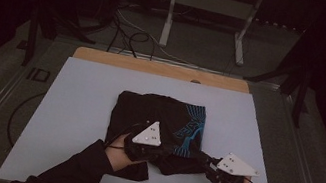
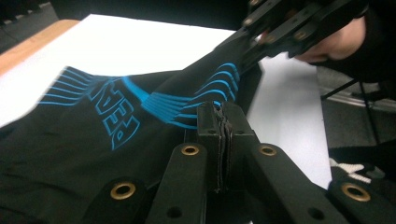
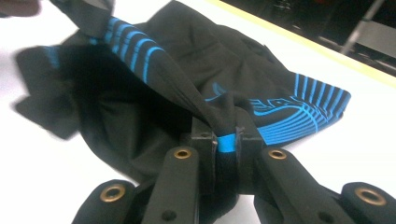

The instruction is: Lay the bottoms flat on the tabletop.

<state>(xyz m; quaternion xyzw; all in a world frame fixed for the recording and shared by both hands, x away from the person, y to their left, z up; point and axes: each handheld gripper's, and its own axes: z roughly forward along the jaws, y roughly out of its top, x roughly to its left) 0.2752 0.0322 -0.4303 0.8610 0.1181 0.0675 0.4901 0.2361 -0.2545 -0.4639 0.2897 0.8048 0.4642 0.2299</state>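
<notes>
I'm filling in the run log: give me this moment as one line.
left gripper: shut on shirt | right gripper: shut on shirt | shirt: stretched between them, rest on table

I see wide bare room on the white board [image 1: 77, 107] left of the black shirt [image 1: 147, 114], and a broad strip beyond it up to the wooden edge [image 1: 160, 68]. On the right the board lies bare too. Near my side, both grippers crowd the shirt's front edge, the left gripper [image 1: 167, 149] and right gripper [image 1: 203, 160] close together, fabric stretched between them.
</notes>
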